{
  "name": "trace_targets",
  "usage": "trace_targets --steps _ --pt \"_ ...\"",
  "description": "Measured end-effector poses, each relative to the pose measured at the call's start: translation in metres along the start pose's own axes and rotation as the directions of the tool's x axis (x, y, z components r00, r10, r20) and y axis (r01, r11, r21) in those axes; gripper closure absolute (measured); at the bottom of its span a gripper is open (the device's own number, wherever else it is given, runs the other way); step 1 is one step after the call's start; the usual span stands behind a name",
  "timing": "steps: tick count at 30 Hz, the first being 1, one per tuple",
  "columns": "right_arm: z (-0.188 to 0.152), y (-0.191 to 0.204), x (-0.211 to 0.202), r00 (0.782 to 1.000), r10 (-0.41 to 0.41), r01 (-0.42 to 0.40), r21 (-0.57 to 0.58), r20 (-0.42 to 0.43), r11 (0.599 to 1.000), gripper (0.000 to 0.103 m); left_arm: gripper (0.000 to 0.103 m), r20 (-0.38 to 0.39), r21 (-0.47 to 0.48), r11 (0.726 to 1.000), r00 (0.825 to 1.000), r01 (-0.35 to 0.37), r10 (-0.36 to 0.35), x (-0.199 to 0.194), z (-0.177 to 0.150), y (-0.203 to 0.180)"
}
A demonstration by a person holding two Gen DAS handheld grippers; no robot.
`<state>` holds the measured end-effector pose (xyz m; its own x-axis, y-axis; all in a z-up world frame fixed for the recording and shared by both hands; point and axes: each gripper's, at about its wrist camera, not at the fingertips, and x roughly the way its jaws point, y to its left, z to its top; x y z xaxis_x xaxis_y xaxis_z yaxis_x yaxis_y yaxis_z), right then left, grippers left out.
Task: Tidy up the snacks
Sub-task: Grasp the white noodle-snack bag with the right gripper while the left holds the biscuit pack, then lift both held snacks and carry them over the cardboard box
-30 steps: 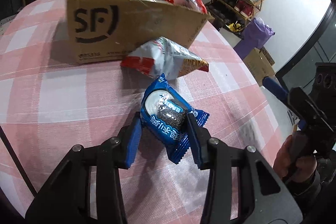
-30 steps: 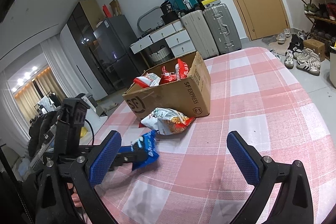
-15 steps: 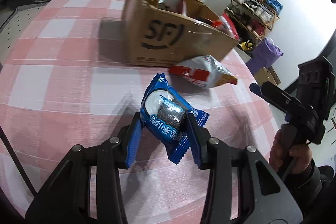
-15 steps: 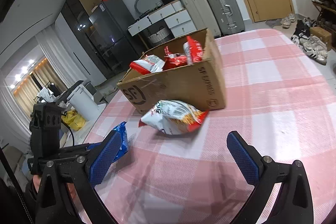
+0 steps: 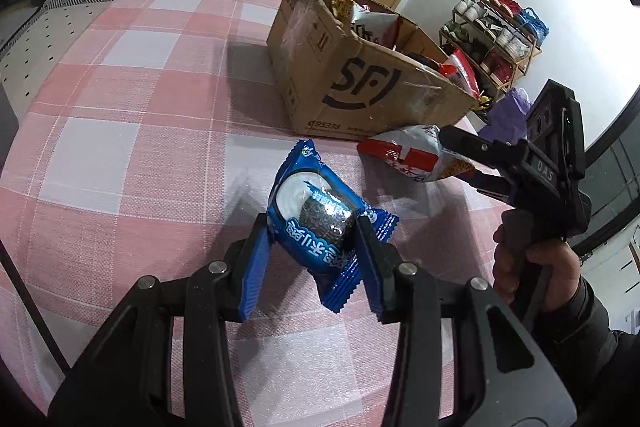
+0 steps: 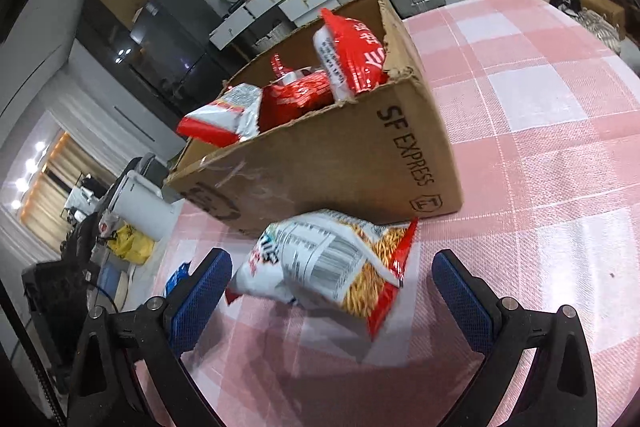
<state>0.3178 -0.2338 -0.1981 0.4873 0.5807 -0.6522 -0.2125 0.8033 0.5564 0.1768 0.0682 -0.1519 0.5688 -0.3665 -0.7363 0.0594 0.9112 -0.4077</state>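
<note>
My left gripper (image 5: 314, 233) is clamped on the blue snack packet (image 5: 320, 223), lifted clear of the table (image 5: 132, 131) for the cardboard box (image 6: 340, 163). My right gripper (image 6: 328, 283) gapes around the chip bag (image 6: 332, 263) lying by the box's near wall, its long axis running across the jaws.

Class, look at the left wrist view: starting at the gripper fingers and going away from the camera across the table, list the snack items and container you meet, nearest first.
Blue snack packet held in the left gripper → white and red chip bag lying on the checked tablecloth → cardboard box holding more snack bags.
</note>
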Motion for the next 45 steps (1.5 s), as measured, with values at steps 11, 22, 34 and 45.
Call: trace_targets --steps 11,22,34,45 --pt "0.005 0.003 0.027 0.999 -0.012 0.012 -0.009 -0.041 1.000 0.016 0.064 -0.017 -0.019 1.000 1.000 0.010 -0.010 0.009 0.001 0.005" --pt "-0.003 0.008 0.032 0.999 -0.020 0.016 -0.083 -0.051 0.996 0.031 0.064 -0.026 -0.024 1.000 1.000 -0.002 0.001 0.014 0.002 0.002" --pt "-0.019 0.021 0.025 0.998 -0.057 0.052 -0.141 -0.033 0.989 0.038 0.064 -0.020 -0.011 1.000 1.000 -0.013 0.013 0.011 0.001 -0.010" --pt "-0.030 0.017 0.002 0.999 0.045 -0.046 -0.088 -0.014 0.995 0.039 0.064 -0.035 -0.017 1.000 0.999 0.001 -0.001 0.010 -0.007 -0.015"
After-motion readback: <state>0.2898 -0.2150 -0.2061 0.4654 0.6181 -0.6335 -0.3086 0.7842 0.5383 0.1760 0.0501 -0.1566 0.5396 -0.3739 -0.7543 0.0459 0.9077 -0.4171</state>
